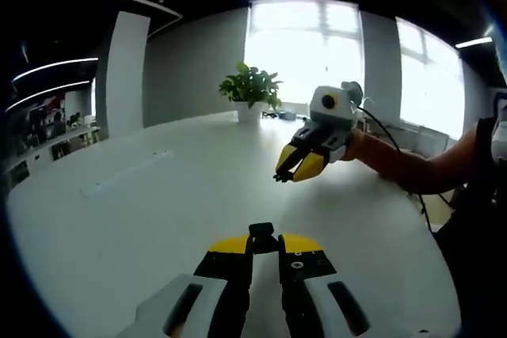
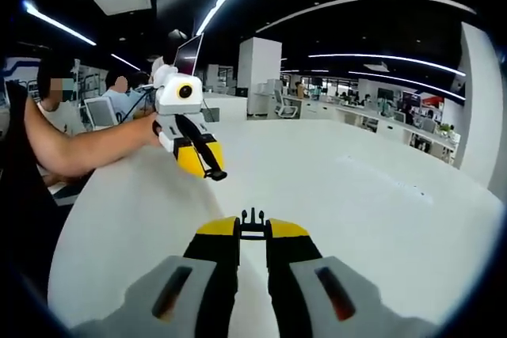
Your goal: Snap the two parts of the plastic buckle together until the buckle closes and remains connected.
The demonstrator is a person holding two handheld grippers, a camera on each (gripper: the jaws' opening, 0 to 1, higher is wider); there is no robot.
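Two buckle halves, one in each pair of tongs, both held up above the white bench (image 1: 119, 195) and well apart from each other. In the left gripper view we see the left tongs (image 1: 264, 244) closed down on a dark, blocky piece (image 1: 262, 233) – we take it for the socket half, its end standing just proud of the yellow tips. In the right gripper view the right tongs (image 2: 253, 231) are pinched on the pronged half (image 2: 252, 218), thin black prongs pointing forward. Each pair also appears across the other's view: the right tongs (image 1: 295, 170) come in from the right of the left gripper view, the left tongs (image 2: 207, 165) from the left of the right gripper view, a bare forearm behind each.

Risks as we judge them:
- Both grips sit near the very tips, on small slick plastic. A push to mate them could pivot a half between the jaws or squirt it out onto the bench.
- The parts are mid-air with no support – any roll mismatch between the hands and the prongs meet the socket mouth skewed, jamming or only half latching.
- If the jaws cover the socket's side windows, the prongs may not spring out and the buckle would pull apart again.
- Lifting or turning away could take a half out of sight.

A potted plant (image 1: 252, 89) stands far off on the bench, no hazard.
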